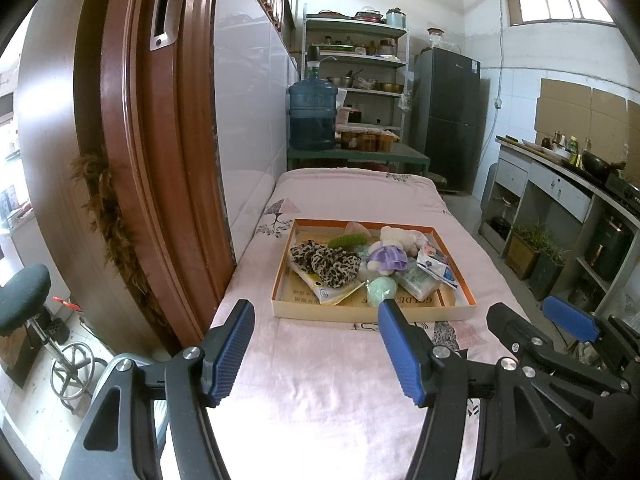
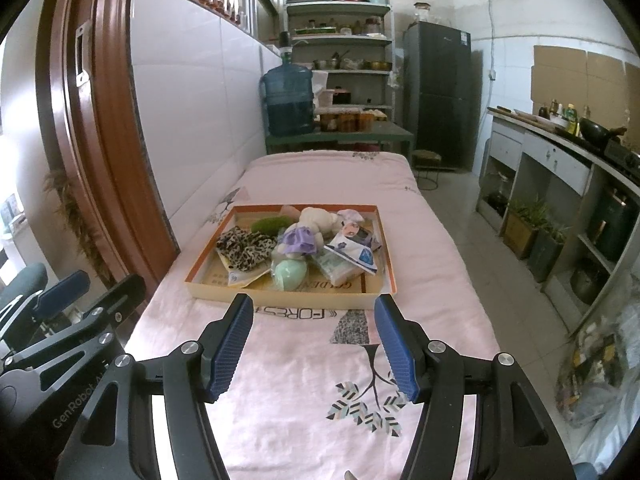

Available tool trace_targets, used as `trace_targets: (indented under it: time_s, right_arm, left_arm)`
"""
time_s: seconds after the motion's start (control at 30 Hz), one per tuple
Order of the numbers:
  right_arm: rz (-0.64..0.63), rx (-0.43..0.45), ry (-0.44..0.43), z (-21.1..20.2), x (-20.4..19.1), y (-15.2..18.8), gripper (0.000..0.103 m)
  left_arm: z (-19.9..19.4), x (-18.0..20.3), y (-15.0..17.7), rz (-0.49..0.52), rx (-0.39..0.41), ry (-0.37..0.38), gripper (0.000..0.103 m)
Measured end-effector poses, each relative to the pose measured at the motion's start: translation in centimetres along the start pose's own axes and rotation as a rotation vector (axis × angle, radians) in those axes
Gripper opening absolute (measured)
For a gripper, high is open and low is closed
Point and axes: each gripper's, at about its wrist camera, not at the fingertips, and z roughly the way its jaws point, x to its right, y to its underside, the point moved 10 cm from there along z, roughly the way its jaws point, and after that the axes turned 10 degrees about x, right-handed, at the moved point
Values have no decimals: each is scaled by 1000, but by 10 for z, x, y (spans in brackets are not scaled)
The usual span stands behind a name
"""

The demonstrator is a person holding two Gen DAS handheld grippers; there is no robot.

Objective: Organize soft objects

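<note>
A shallow cardboard tray (image 1: 372,314) (image 2: 288,295) with an orange rim lies on a table under a pink cloth. It holds a leopard-print scrunchie (image 1: 324,262) (image 2: 246,250), a green fuzzy piece (image 1: 348,240) (image 2: 270,225), a white plush bear (image 1: 400,237) (image 2: 318,219), a purple doll (image 1: 386,258) (image 2: 298,240), a mint-green ball (image 1: 382,290) (image 2: 288,273) and tissue packs (image 1: 434,268) (image 2: 354,254). My left gripper (image 1: 316,354) hovers open and empty before the tray's near edge. My right gripper (image 2: 314,350) is likewise open and empty, short of the tray.
A brown wooden door frame (image 1: 132,152) (image 2: 88,128) stands close on the left. A blue water jug (image 1: 312,114) (image 2: 288,100), metal shelves (image 1: 356,64) and a dark fridge (image 1: 446,116) stand beyond the table. A kitchen counter (image 1: 568,184) (image 2: 560,148) runs along the right.
</note>
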Motion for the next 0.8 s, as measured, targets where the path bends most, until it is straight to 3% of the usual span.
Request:
trace_targets:
  time_s: [0.8]
  right_arm:
    - [2, -10, -3, 0, -4, 7, 65]
  left_arm:
    - [0, 2, 4, 2, -1, -3, 64]
